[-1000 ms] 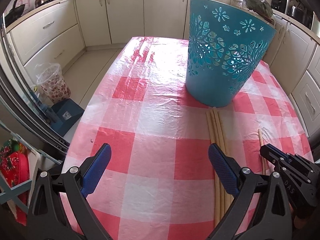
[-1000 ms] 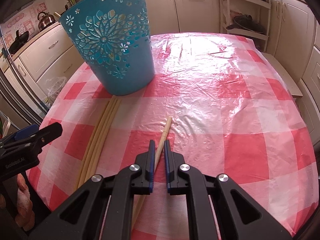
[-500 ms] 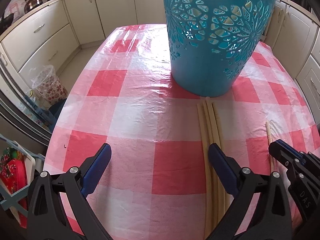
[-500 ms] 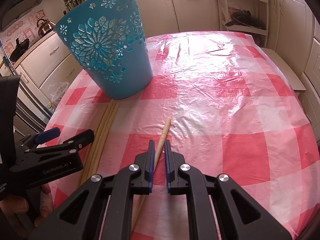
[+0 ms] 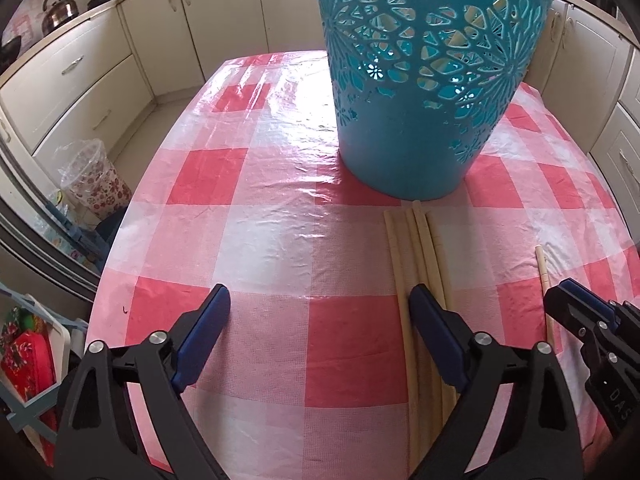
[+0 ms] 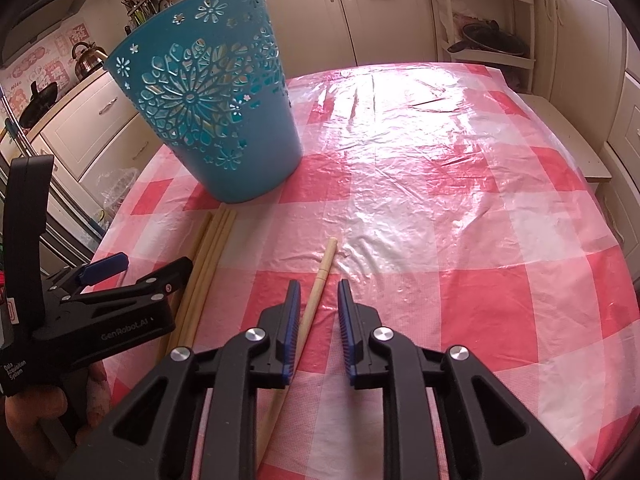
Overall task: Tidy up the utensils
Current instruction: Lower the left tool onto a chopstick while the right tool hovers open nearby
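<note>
While the right gripper (image 6: 318,296) sits low at the bottom centre of its own view, its jaws are opening, and a single chopstick (image 6: 320,280) lies between the blue pads, apparently no longer pinched; contact on the left pad cannot be ruled out. That chopstick rests flat on the red-and-white checked tablecloth (image 6: 440,200), tip pointing up-frame. Left of it, a bundle of chopsticks (image 6: 204,264) lies side by side, upper ends just short of the teal cut-out basket (image 6: 216,120), which stands upright in the upper left. In the left wrist view, the left gripper (image 5: 318,312) has its jaws wide but closing, nothing held; bare cloth lies between them, and the right finger (image 5: 436,336) overlaps the bundle (image 5: 416,240). The basket (image 5: 400,152) fills the upper centre.
</note>
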The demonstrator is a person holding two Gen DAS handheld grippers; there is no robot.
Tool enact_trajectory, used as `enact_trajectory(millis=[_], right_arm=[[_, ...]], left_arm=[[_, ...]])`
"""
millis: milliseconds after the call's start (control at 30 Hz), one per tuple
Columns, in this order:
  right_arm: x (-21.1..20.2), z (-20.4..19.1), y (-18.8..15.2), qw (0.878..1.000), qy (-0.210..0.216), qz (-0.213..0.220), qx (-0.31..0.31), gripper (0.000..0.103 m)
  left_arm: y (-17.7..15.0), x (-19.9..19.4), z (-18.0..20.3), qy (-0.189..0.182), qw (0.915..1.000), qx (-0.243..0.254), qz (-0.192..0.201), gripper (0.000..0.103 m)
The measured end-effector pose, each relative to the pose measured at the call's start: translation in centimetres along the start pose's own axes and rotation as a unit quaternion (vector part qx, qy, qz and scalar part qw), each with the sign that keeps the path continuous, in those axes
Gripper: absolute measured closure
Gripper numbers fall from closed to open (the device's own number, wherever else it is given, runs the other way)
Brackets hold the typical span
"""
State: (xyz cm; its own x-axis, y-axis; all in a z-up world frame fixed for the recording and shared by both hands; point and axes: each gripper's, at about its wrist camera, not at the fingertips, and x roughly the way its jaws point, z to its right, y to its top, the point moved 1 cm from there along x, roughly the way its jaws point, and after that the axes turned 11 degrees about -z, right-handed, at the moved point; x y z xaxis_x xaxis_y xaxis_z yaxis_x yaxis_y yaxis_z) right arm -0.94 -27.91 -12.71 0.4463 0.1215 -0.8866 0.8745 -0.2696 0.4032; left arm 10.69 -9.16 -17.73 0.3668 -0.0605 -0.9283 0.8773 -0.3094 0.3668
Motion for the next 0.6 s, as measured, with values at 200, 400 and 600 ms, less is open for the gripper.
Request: enact_trajectory(millis=[200,400,600], right_arm=[[0.02,-0.02,0.02,1.0,-0.002,0.0,-0.002,0.084],[-0.04,0.11,0.03,1.0,-0.003,0.001,0.002,0.084],[-0.06,0.09,0.04,1.0,-0.004,0.001,0.001,0.083]], left_arm=[[-0.26,-0.46,0.67,-0.03,0.9981,0.052,0.013,0.054],[-0.19,-0.91,0.66,-0.061,0.9897,0.129,0.0,0.083],[0.24,-0.99,0.36,-0.07,0.9837,0.165,-0.008,0.093]])
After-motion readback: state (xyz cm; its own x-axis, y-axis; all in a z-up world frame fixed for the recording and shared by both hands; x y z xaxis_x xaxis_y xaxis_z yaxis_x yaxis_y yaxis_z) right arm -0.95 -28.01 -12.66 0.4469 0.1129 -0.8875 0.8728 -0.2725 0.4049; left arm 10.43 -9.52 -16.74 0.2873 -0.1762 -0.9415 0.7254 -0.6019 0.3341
